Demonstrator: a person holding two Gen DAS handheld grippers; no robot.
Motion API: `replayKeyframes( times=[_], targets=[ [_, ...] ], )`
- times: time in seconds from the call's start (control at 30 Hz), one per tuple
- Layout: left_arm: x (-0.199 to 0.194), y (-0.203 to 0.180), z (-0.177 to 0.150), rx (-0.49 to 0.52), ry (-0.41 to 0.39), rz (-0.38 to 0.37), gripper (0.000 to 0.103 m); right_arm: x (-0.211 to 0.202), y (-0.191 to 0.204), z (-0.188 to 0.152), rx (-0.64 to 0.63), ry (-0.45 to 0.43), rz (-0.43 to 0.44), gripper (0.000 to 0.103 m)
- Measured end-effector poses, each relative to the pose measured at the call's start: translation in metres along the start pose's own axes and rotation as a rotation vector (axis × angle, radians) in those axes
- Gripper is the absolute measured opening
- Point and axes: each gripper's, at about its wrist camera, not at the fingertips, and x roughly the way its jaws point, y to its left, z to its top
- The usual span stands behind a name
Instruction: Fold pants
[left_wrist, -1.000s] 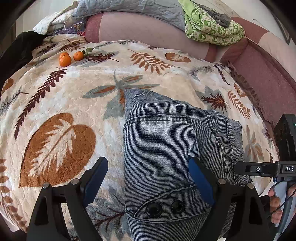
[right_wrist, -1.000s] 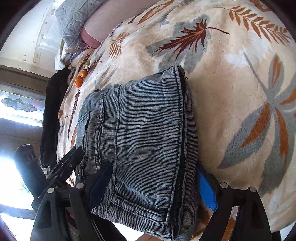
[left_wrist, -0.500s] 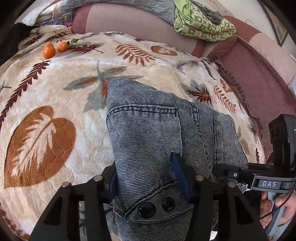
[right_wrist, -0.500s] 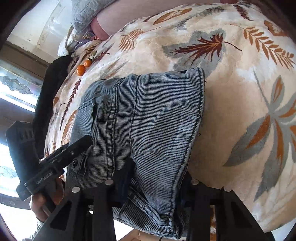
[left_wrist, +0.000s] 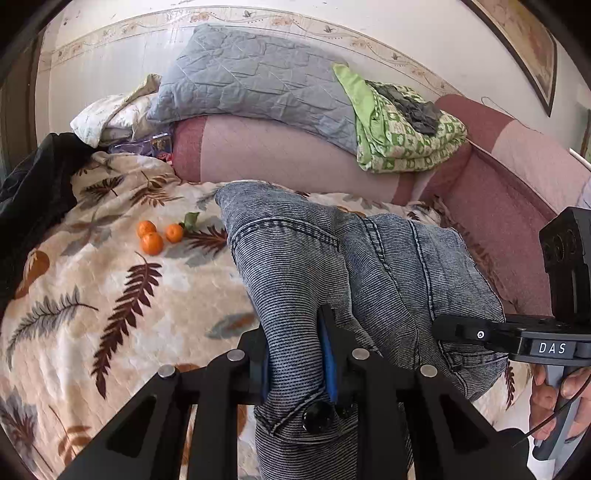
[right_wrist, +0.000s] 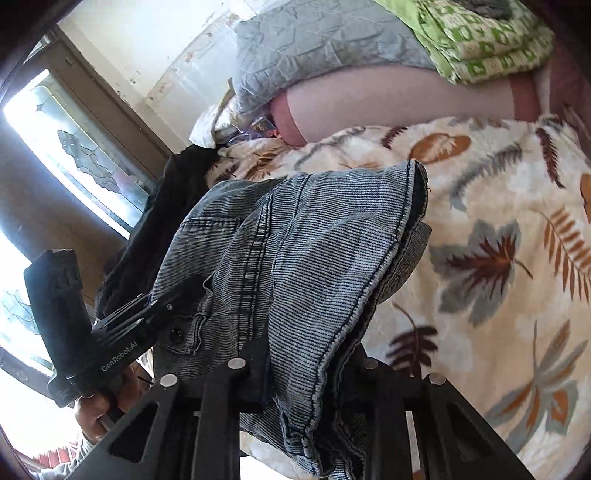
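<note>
Folded denim pants (left_wrist: 332, 266) bunched and raised off the leaf-print blanket (left_wrist: 92, 295), long axis running left to right between both tools. Waistband end with buttons pinched in the left gripper (left_wrist: 295, 354); opposite near edge pinched in the right gripper (right_wrist: 310, 369). Bundle straight ahead of both, neither nearer. Tangerines (left_wrist: 155, 236) far left, well apart.

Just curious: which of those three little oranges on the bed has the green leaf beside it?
The rightmost orange, nearest the jeans; the other two sit leafless, left.
</note>
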Motion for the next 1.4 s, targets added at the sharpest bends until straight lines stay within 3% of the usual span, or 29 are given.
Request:
replayKeyframes(
  times=[0.17, 0.37, 0.43, 0.47, 0.5, 0.53, 0.6, 0.7, 0.77, 0.83, 0.9, 0.93, 1.0, 1.07, 1.2, 1.3, 1.4],
  targets=[
    [0.027, 0.027, 0.013, -0.014, 0.018, 0.063, 0.023, 0.047, 0.003, 0.028, -0.006, 0.029, 0.026, 0.027],
    [0.086, 0.057, -0.024, -0.038, 0.121, 0.102, 0.025, 0.118, -0.023, 0.013, 0.067, 0.126, 0.036, 0.027],
    [0.110, 0.065, -0.041, -0.049, 0.194, 0.133, 0.042, 0.146, -0.035, -0.002, 0.091, 0.190, -0.008, 0.034],
    [0.116, 0.068, -0.047, -0.057, 0.207, 0.167, 0.060, 0.159, -0.040, -0.009, 0.104, 0.226, -0.048, 0.037],
    [0.115, 0.071, -0.050, -0.070, 0.196, 0.188, 0.067, 0.162, -0.044, -0.013, 0.114, 0.222, -0.070, 0.052],
    [0.108, 0.072, -0.048, -0.086, 0.192, 0.181, 0.068, 0.156, -0.044, -0.015, 0.118, 0.197, -0.074, 0.055],
    [0.084, 0.072, -0.044, -0.116, 0.166, 0.146, 0.071, 0.139, -0.037, -0.018, 0.091, 0.186, -0.122, 0.071],
    [0.039, 0.058, -0.049, -0.116, 0.049, 0.176, 0.086, 0.101, -0.018, -0.028, -0.009, 0.092, -0.224, 0.072],
    [0.025, 0.045, -0.061, -0.076, 0.014, 0.172, 0.089, 0.083, -0.007, -0.042, -0.056, 0.035, -0.254, 0.077],
    [0.035, 0.032, -0.077, -0.025, 0.067, 0.209, 0.090, 0.084, -0.005, -0.057, -0.092, 0.018, -0.301, 0.088],
    [0.069, 0.027, -0.098, 0.022, 0.226, 0.244, 0.091, 0.116, -0.010, -0.069, -0.123, 0.125, -0.369, 0.090],
    [0.079, 0.029, -0.106, 0.012, 0.263, 0.257, 0.091, 0.127, -0.018, -0.072, -0.116, 0.190, -0.390, 0.090],
    [0.058, 0.036, -0.109, -0.076, 0.175, 0.232, 0.091, 0.111, -0.025, -0.071, -0.036, 0.151, -0.353, 0.090],
    [0.036, 0.033, -0.106, -0.092, 0.150, 0.226, 0.091, 0.079, -0.016, -0.069, -0.042, 0.071, -0.333, 0.090],
    [-0.010, 0.011, -0.109, -0.026, 0.028, 0.278, 0.091, 0.021, 0.010, -0.087, -0.152, -0.099, -0.364, 0.094],
    [-0.028, -0.004, -0.117, 0.001, -0.006, 0.295, 0.091, 0.003, 0.018, -0.115, -0.214, -0.145, -0.365, 0.102],
    [-0.038, -0.013, -0.127, 0.025, -0.015, 0.304, 0.091, -0.002, 0.025, -0.141, -0.270, -0.181, -0.376, 0.103]
  ],
)
